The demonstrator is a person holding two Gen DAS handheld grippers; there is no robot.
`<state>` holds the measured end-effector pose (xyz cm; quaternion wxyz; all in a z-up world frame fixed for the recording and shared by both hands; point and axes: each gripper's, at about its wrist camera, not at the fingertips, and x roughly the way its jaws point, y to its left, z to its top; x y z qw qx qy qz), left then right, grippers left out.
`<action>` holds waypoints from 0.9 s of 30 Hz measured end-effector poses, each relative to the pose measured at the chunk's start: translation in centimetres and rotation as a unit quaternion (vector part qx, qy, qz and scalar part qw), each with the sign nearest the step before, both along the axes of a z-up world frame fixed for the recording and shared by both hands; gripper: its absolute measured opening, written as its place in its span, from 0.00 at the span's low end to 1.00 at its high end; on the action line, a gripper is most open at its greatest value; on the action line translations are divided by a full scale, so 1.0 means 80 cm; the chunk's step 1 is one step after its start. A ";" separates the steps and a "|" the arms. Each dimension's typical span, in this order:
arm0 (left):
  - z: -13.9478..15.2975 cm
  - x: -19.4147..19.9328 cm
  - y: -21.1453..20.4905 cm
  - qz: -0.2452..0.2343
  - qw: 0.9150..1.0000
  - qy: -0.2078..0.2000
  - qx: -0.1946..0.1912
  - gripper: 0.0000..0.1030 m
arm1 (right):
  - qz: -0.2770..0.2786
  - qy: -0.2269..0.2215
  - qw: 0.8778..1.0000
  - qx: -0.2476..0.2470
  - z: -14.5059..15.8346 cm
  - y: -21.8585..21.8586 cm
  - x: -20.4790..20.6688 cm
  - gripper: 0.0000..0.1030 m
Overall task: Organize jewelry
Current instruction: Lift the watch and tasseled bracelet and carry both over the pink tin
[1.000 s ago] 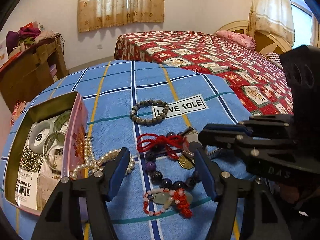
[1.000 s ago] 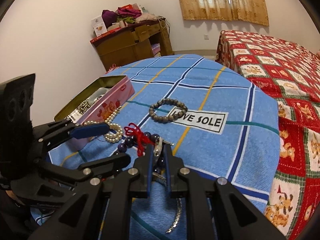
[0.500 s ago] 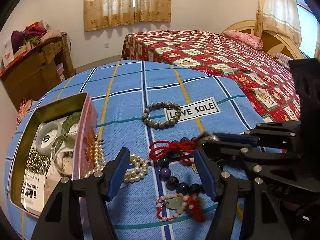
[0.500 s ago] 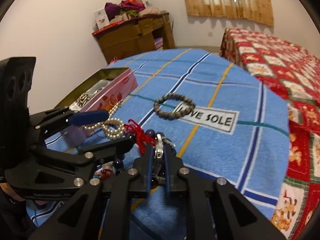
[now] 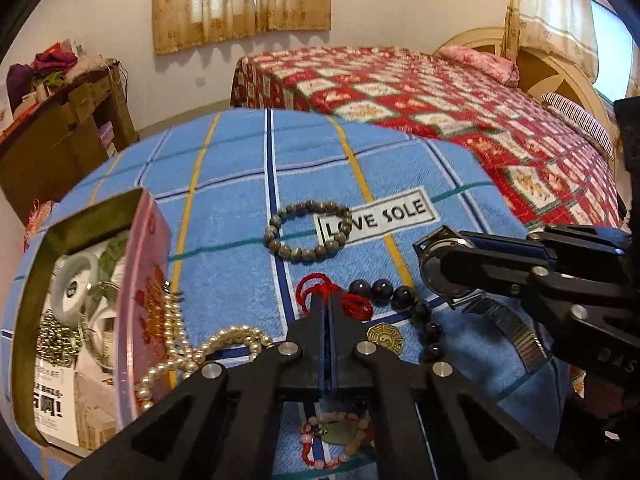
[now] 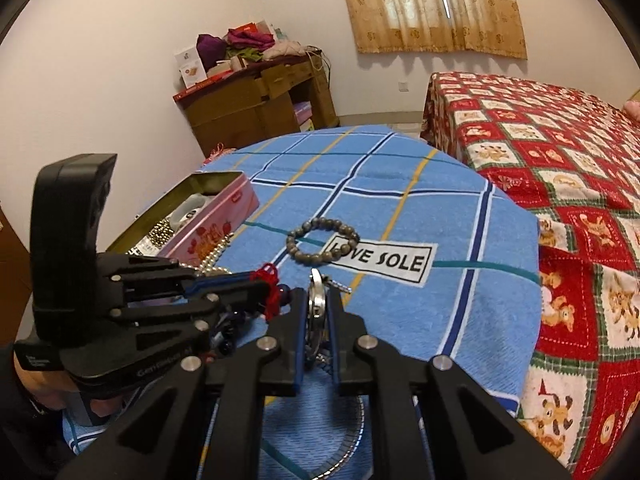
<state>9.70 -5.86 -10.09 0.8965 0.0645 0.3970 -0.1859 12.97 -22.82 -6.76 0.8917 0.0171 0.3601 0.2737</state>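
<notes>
My left gripper (image 5: 329, 308) is shut on the red cord (image 5: 352, 304) of a dark bead bracelet (image 5: 404, 300) lying on the blue checked cloth (image 5: 240, 208). My right gripper (image 6: 318, 300) is shut on a silver wristwatch (image 6: 316, 304), held just above the cloth; it shows at the right of the left wrist view (image 5: 440, 268), its metal band (image 5: 516, 336) trailing down. A pink tin box (image 5: 144, 292) at the left holds several jewelry pieces. A pearl necklace (image 5: 208, 348) lies against the tin.
A grey bead bracelet (image 5: 308, 232) lies by the "LOVE SOLE" label (image 5: 376, 218). A gold octagonal charm (image 5: 384, 338) and a pink bead bracelet with a green stone (image 5: 340, 436) lie near me. A red quilted bed (image 5: 440, 100) is behind, a wooden desk (image 5: 60, 140) at the left.
My left gripper has closed from wide open onto the red cord. My right gripper has lifted the watch a little, and the views have shifted slightly.
</notes>
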 end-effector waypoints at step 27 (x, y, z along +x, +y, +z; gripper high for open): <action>0.128 -0.043 0.153 0.120 0.984 -0.115 -0.062 0.00 | 0.099 -0.082 0.992 0.015 0.107 0.103 -0.012 0.12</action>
